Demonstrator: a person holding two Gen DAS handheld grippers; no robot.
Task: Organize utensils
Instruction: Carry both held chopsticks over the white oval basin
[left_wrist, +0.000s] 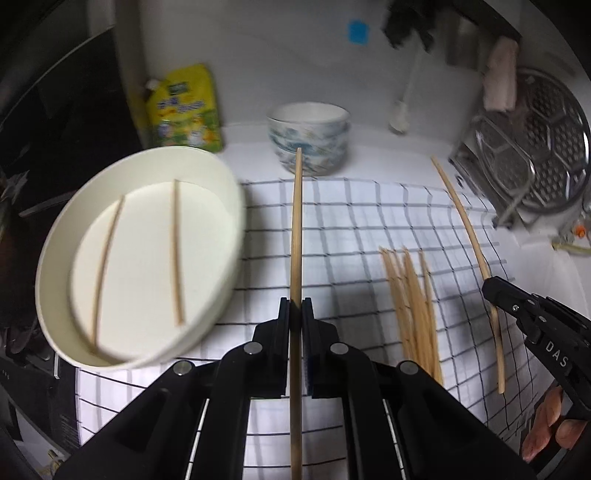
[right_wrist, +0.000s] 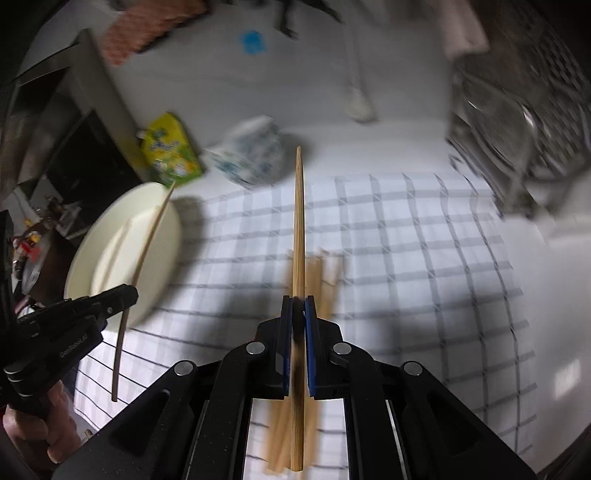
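My left gripper (left_wrist: 295, 308) is shut on a wooden chopstick (left_wrist: 296, 221) and holds it above the checked cloth (left_wrist: 351, 229), just right of a white oval dish (left_wrist: 207, 325). Two chopsticks (left_wrist: 176, 254) lie in that dish. My right gripper (right_wrist: 298, 306) is shut on another chopstick (right_wrist: 298, 229), held over a pile of several chopsticks (right_wrist: 325, 273) on the cloth. The pile also shows in the left wrist view (left_wrist: 413, 299). The right gripper (left_wrist: 493, 291) appears there at right; the left gripper (right_wrist: 125, 295) appears in the right wrist view at left.
A patterned bowl (left_wrist: 310, 140) and a yellow-green pouch (left_wrist: 184, 110) stand behind the cloth. A metal rack with a perforated steamer plate (left_wrist: 535, 155) is at the far right. A white brush (left_wrist: 400, 118) leans on the back wall. A dark stove area (left_wrist: 55, 129) is at left.
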